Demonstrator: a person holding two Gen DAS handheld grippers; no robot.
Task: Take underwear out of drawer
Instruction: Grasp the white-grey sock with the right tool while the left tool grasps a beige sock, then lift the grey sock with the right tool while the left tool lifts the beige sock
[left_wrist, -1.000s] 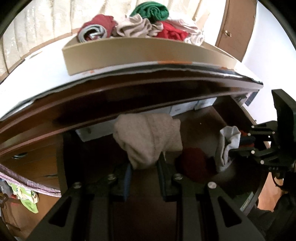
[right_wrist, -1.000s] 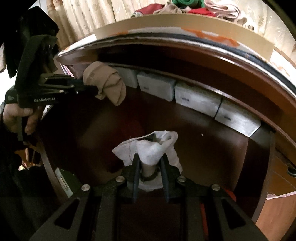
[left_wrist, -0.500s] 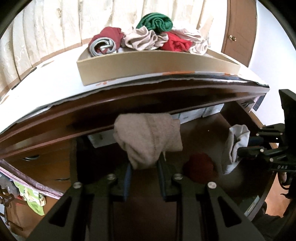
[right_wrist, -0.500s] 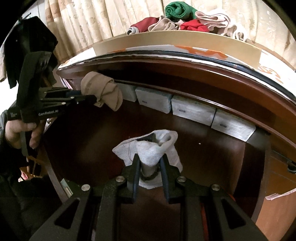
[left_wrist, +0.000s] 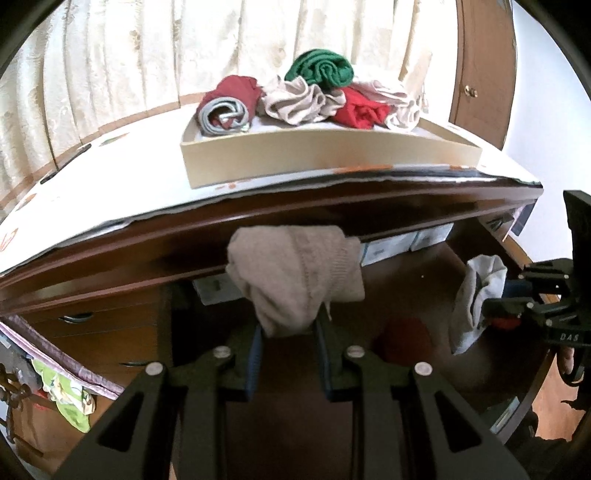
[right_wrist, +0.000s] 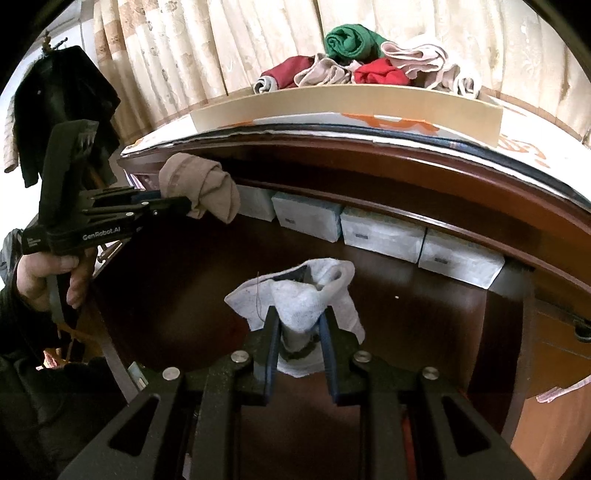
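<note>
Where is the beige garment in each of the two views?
Left wrist view: the beige garment is at the centre, pinched in the left hand-held gripper, in front of the dresser edge.
Right wrist view: it is at the upper left, at the tip of that hand-held gripper.
Shared landmark: the green roll in the tray on top.
</note>
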